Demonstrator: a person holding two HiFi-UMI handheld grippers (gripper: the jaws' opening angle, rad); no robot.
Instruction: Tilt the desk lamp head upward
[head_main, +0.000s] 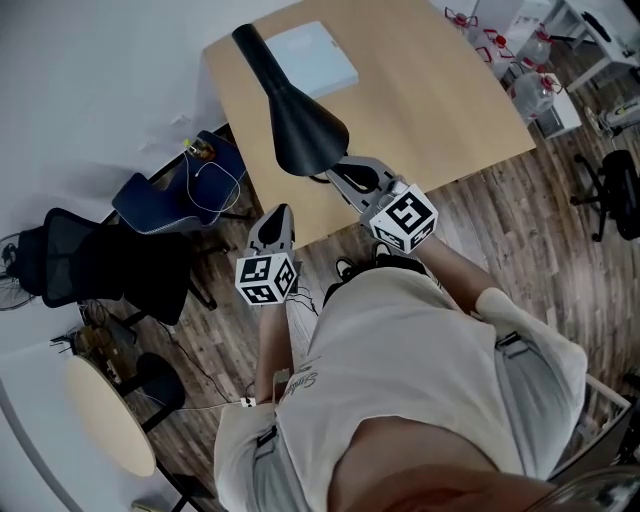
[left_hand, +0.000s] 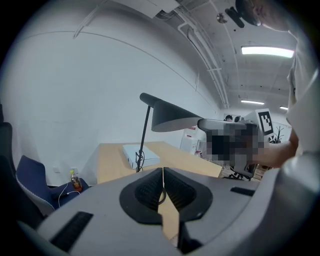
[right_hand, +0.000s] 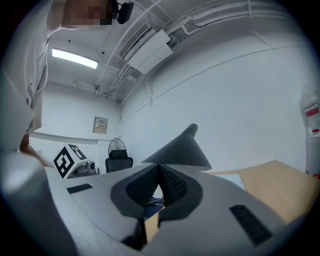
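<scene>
The black desk lamp stands on the wooden table (head_main: 430, 110). Its cone-shaped head (head_main: 300, 125) (left_hand: 172, 116) (right_hand: 182, 150) hangs out over the table's front part on a thin stem (left_hand: 145, 135). My right gripper (head_main: 338, 172) (right_hand: 160, 167) is at the lower rim of the head, and its pads are pinched together on that thin rim. My left gripper (head_main: 275, 212) (left_hand: 163, 172) is shut on nothing and hovers at the table's front edge, left of the lamp and apart from it.
A flat white box (head_main: 315, 55) (left_hand: 140, 155) lies at the back of the table by the lamp's base. Left of the table are a blue chair (head_main: 180, 190) holding a bottle and cable, a black office chair (head_main: 100, 265) and a small round table (head_main: 105, 415).
</scene>
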